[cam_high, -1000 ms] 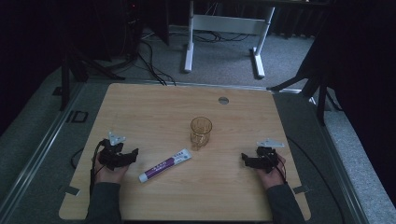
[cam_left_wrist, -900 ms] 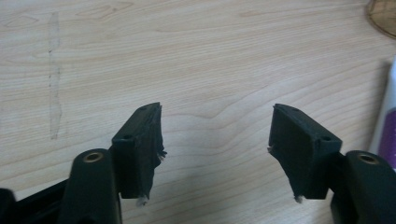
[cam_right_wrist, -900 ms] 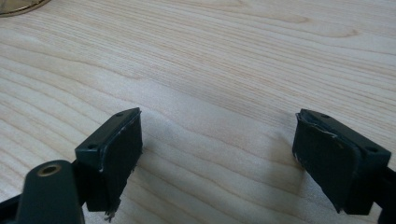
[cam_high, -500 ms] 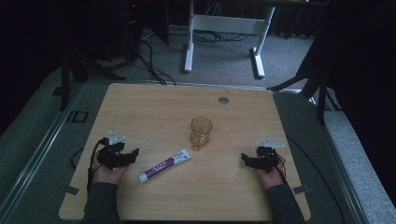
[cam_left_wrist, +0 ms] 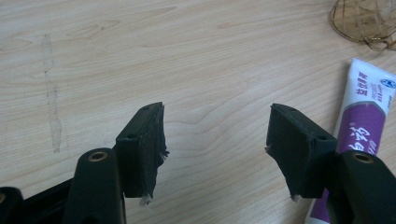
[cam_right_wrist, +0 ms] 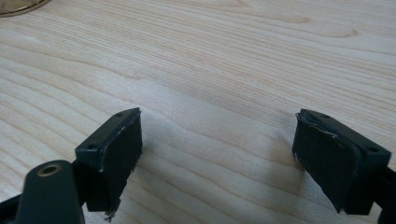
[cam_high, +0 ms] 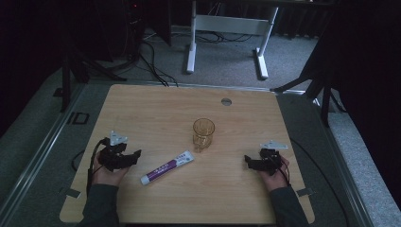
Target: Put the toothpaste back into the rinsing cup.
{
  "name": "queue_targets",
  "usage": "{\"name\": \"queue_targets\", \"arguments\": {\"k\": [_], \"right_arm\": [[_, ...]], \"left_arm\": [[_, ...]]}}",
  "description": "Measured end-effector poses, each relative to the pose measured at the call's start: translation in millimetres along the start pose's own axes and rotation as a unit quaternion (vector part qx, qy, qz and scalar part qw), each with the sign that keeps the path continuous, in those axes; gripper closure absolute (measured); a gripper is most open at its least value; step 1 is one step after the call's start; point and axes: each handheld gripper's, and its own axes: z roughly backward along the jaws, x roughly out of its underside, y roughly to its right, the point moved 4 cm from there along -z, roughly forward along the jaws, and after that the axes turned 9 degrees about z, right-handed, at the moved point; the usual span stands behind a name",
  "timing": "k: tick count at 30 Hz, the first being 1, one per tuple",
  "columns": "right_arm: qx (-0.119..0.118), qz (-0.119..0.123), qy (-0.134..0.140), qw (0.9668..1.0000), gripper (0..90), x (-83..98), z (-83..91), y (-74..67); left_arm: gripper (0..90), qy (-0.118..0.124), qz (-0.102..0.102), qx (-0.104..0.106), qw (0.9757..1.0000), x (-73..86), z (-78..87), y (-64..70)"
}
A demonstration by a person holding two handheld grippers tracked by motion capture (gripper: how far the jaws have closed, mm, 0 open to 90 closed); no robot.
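The left gripper sat beside the toothpaste tube, jaws spread and empty; the right gripper likewise.

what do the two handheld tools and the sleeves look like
Both the left tool and the right tool are black, each with two blocky jaws faced with worn black pads, a grey three-cornered plate on top and a thin dark cable trailing back. The sleeves are dark grey.
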Motion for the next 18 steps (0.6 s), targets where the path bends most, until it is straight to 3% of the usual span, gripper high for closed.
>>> {"name": "queue_targets", "arguments": {"k": [18], "right_arm": [[0.0,0.0,0.0,1.0,15.7,0.0,0.0,0.0]], "left_arm": [[37.3,-0.006,-0.018,0.004,0.9998,-5.7,8.0,5.6]]}}
